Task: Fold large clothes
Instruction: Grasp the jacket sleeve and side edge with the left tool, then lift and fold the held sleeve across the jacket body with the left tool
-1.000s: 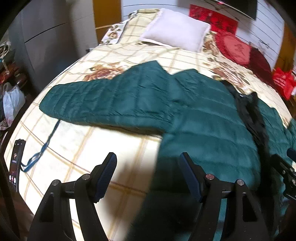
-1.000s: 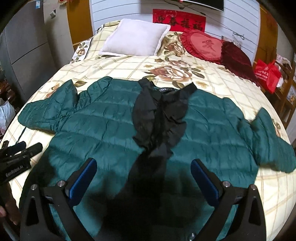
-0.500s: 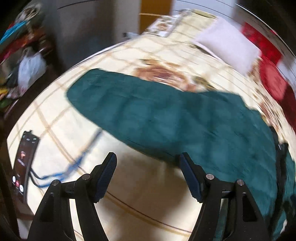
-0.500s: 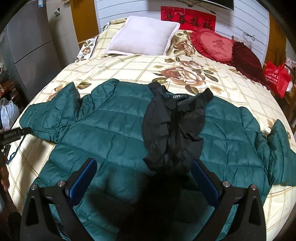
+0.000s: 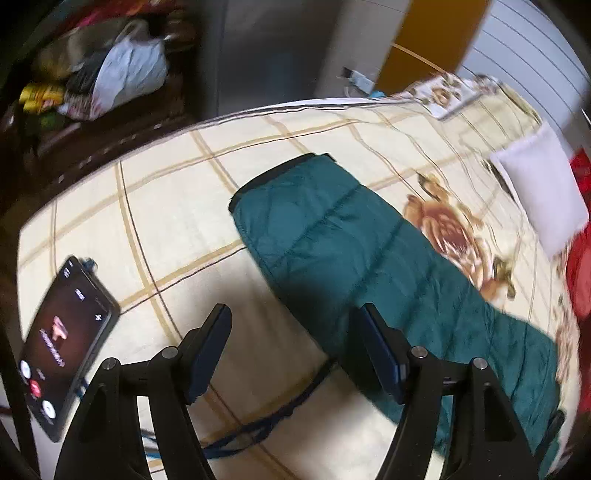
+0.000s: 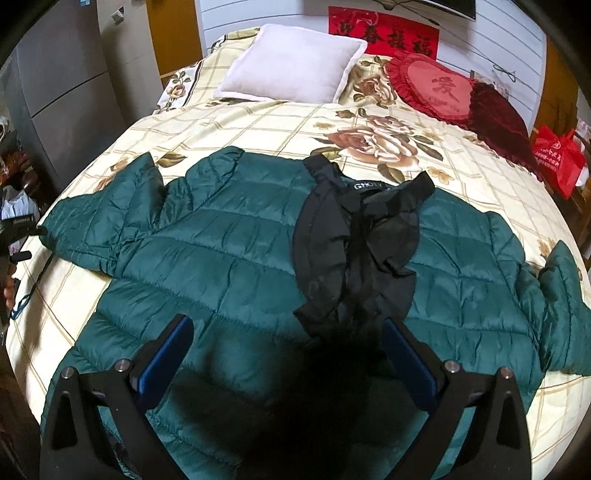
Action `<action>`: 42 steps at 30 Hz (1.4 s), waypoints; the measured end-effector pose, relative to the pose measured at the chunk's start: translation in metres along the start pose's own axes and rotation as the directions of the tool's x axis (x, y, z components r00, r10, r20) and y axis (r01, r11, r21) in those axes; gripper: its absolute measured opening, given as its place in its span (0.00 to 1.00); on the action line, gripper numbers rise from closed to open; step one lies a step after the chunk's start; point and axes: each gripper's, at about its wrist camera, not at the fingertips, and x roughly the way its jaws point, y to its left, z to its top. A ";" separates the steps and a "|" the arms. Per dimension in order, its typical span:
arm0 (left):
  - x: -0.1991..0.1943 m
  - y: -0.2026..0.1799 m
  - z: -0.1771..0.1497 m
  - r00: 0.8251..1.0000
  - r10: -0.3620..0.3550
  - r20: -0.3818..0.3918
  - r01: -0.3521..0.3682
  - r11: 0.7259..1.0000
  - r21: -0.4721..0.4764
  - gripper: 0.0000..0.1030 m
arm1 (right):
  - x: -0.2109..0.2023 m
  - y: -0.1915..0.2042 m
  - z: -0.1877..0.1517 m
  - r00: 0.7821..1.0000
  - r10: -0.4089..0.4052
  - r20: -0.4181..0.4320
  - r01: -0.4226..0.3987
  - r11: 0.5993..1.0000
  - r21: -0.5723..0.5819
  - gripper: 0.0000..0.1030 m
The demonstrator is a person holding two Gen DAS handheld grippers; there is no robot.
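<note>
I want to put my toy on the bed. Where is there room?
Free sheet lies between the white pillow and the green jacket, and between the phone and the jacket's sleeve. The middle is crowded: the jacket spreads nearly across the bed, with a black garment on top.

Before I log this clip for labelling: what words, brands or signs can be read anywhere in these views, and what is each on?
"GHO", then unclear letters: white print on the black collar label of the green jacket.
Gold Chinese characters on the red wall banner: too blurred to read.
One gold character on the red heart cushion: not legible.
White print on the red bag: too small.
Phone screen text: blurred.
</note>
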 end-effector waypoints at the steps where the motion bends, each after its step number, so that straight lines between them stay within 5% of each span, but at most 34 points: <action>1: 0.004 0.002 0.001 1.000 -0.015 -0.007 0.015 1.000 -0.022 0.41 | 0.001 0.001 0.000 1.000 -0.002 -0.001 0.002 1.000 -0.003 1.00; 12: 0.027 -0.003 0.013 0.998 -0.061 -0.009 0.061 0.997 -0.054 0.39 | 0.002 0.001 0.002 1.000 -0.009 0.001 0.009 1.000 -0.005 1.00; 14: 0.030 -0.001 0.015 0.994 -0.110 -0.003 0.110 0.992 -0.067 0.10 | 0.002 -0.001 0.002 1.000 -0.010 0.004 0.010 1.000 0.003 1.00; 16: 0.030 0.002 0.017 0.991 -0.130 -0.013 0.129 0.989 -0.079 0.00 | 0.002 -0.003 0.003 1.000 -0.009 0.003 0.009 1.000 0.011 1.00; 23: -0.029 -0.016 0.010 0.955 -0.289 0.070 0.288 0.957 0.013 0.00 | -0.001 -0.006 0.001 1.000 -0.020 0.003 0.020 1.000 0.009 1.00; 27: -0.089 -0.059 -0.016 0.909 -0.404 0.098 0.384 0.907 0.175 0.00 | -0.007 -0.011 -0.001 1.000 -0.012 0.012 0.012 1.000 0.027 1.00; 33: -0.150 -0.145 -0.094 0.840 -0.542 -0.019 0.501 0.764 0.407 0.00 | -0.021 -0.028 -0.002 0.999 -0.019 0.035 0.016 0.997 0.070 1.00; 42: -0.144 -0.251 -0.220 0.820 -0.518 -0.243 0.551 0.600 0.581 0.00 | -0.043 -0.069 -0.008 0.996 -0.057 0.062 0.048 0.989 0.143 1.00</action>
